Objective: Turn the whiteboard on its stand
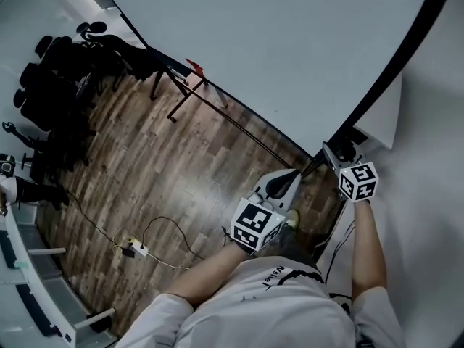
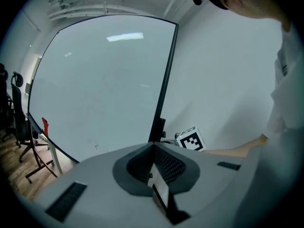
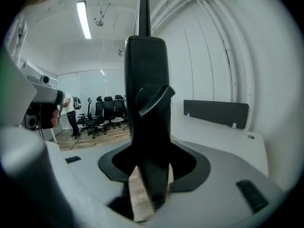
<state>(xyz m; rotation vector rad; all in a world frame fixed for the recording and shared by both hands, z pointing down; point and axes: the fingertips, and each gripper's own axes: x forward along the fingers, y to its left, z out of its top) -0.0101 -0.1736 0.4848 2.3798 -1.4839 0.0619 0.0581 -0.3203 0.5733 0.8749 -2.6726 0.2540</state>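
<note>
The big whiteboard fills the upper part of the head view, edged by a black frame. My right gripper is at the frame's lower right end, shut on the black upright bar, which fills the gap between its jaws in the right gripper view. My left gripper sits just left of it, near the board's lower edge. In the left gripper view its jaws are shut with nothing held, and they face the board surface and the frame edge. The right gripper's marker cube shows beyond.
The stand's black legs rest on the wooden floor, with a red part by them. Black office chairs crowd the far left. A cable and power strip lie on the floor. A white desk stands at the right.
</note>
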